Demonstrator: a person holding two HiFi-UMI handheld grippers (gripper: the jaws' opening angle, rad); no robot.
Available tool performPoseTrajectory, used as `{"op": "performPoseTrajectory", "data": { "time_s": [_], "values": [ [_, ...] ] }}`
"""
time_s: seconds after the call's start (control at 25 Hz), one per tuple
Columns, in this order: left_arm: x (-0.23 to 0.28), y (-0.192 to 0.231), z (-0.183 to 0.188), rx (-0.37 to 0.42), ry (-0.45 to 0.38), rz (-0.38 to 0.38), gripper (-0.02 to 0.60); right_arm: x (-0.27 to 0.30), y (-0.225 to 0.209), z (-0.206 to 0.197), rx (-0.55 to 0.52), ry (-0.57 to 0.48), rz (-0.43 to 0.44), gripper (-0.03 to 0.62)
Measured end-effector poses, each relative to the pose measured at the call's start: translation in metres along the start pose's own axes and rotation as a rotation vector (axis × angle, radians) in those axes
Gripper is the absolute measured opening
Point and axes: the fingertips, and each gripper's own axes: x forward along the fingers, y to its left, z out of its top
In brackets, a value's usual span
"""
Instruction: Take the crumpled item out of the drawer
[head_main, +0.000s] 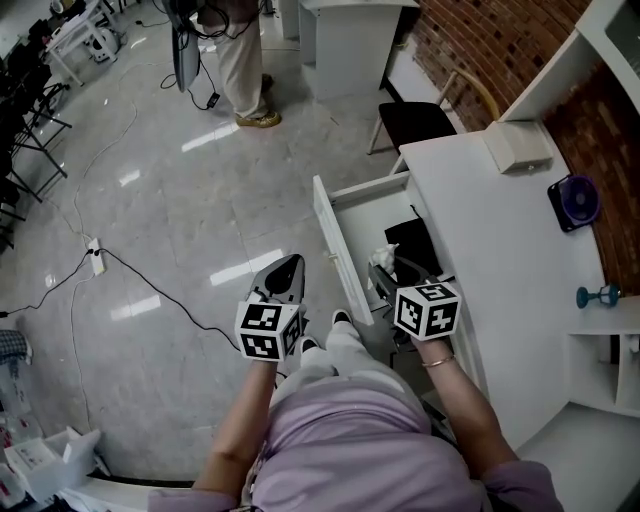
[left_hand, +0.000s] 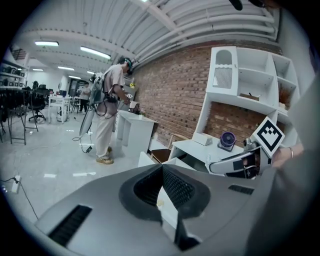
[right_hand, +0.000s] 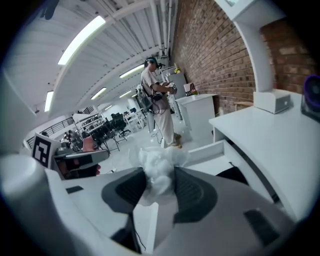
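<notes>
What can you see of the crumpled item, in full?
The crumpled item is a thin, white, wrinkled wad bunched into an irregular lump; it looks like paper or plastic film. The right claw is shut on its lower part, and its ruffled top sticks out past the pads. It is held over the open white drawer.

The right gripper hides part of the crumpled item.
</notes>
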Motion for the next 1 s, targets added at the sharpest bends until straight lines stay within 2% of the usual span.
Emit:
{"op": "performPoseTrajectory", "data": {
  "time_s": [0.32,0.64,1.0],
  "values": [
    [-0.007,-0.007,0.002,0.015,-0.003,-0.031,0.000,-0.026,0.017,0.017,0.064,-0.116,-0.010,0.173],
    [-0.005,-0.015,0.005,0.030,-0.009,-0.056,0.000,-0.055,0.019,0.034,0.073,-0.226,-0.030,0.173],
    [-0.007,-0.023,0.012,0.027,-0.023,-0.060,0.001,-0.067,0.010,0.039,0.042,-0.260,-0.057,0.149]
  ]
}}
